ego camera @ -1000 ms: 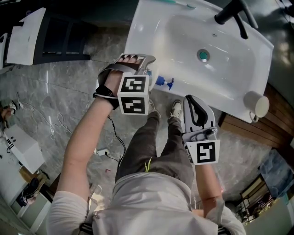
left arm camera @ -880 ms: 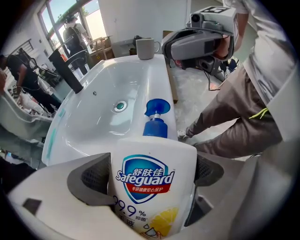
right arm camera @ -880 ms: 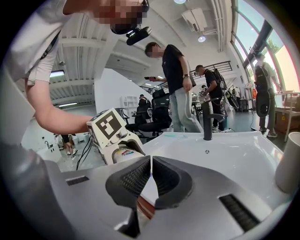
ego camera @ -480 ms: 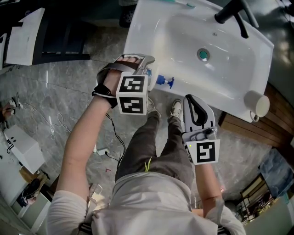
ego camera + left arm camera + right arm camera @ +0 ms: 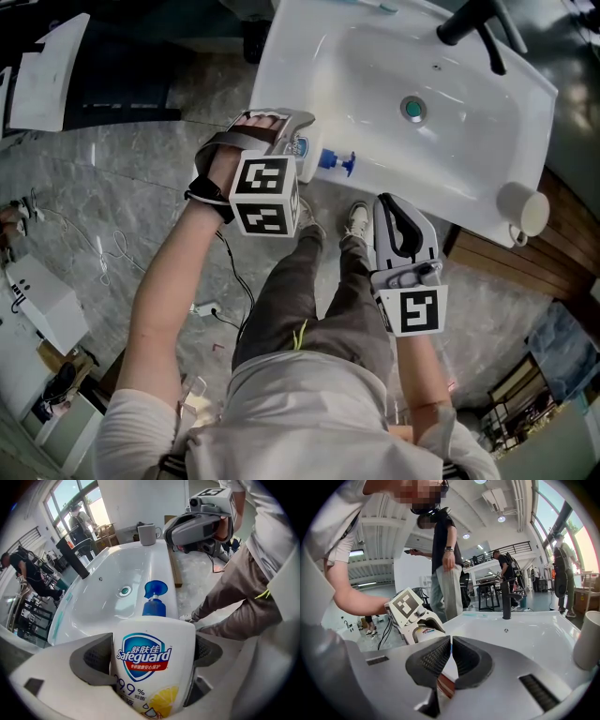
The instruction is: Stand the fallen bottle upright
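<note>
The left hand-held gripper (image 5: 298,142) is clamping the white body of the soap bottle (image 5: 154,665) between both pads, jaws spread just as wide as the bottle; the bottle is lying on its side at the near-left corner of the sink (image 5: 286,52), its blue pump (image 5: 336,164) pointing along the near edge; the step is probably calling for a slow wrist roll bringing the pump up, with the base sitting flat on the rim before any release; the right hand-held gripper (image 5: 451,656) is hanging closed and empty off the near edge.
</note>
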